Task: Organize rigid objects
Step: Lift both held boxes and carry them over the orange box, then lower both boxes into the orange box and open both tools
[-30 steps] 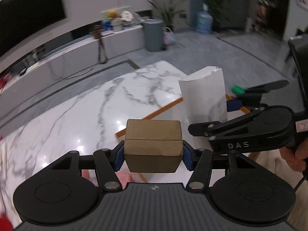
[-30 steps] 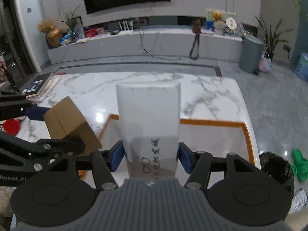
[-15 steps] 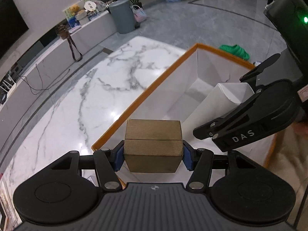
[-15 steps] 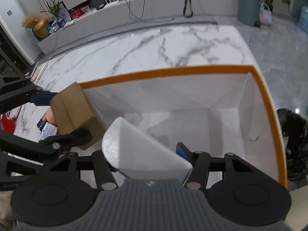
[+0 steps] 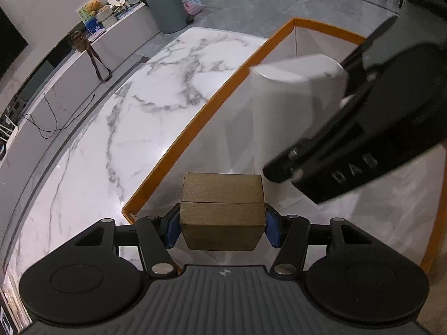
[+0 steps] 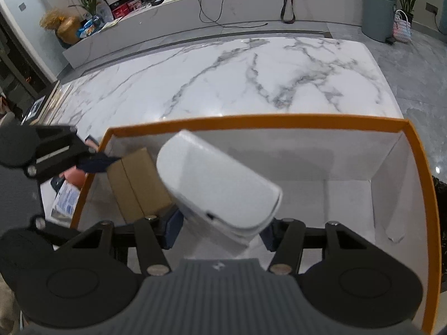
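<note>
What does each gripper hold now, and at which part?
The left gripper holds a brown box by its two side faces. The right gripper holds a white case by the sides of its lower end.

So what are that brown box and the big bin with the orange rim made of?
Brown box: probably cardboard, matte, with a fine brushed grain and a seam across it. Bin: looks like thin white board, matte, with creased inner walls and an orange edge; it could be plastic sheet.
</note>
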The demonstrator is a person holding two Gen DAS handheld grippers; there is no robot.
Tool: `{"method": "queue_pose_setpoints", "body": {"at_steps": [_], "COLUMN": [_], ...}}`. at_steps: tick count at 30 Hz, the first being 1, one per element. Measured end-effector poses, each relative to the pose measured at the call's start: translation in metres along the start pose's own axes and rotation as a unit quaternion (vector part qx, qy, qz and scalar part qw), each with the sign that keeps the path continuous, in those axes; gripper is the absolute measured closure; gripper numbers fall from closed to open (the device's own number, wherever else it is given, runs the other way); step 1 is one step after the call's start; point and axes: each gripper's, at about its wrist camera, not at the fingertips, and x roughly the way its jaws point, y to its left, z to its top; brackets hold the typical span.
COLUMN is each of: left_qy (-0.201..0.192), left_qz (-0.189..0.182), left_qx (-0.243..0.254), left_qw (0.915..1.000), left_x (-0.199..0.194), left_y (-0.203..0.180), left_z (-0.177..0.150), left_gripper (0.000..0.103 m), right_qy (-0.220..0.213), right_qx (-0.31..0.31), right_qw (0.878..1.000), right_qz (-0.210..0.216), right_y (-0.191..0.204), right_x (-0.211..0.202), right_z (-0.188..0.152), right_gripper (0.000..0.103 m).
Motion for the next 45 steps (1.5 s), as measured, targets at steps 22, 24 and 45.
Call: {"method": "queue_pose_setpoints", "body": {"at_steps": [22,24,45], "left_qy": [0.023,0.025,0.042], "left_qz": [-0.015,-0.015,-0.004], "left_qx": [0.055,0.063,0.127], "left_qw": [0.9981,0.9976,0.9911], "left_x": [0.01,0.011,0.021], "left_y": [0.003,0.002,-0.01], "left_z": [-0.007,-0.007,-0.015], "left_gripper": [0.036,0.036,0.031], "right_qy": [0.061,0.073,0.157], "right_qx": [0.084,0.074,0.051], "right_qw": [0.993,0.993,0.985], "right_qz": [0.048,0.054,0.053], "right_y": [-0.016,-0.014,-0.011], "right_x": [0.037,0.035,0.062], "right_z": [0.014,0.011,-0.005], "right_gripper": [0.053,0.053,0.065]}}
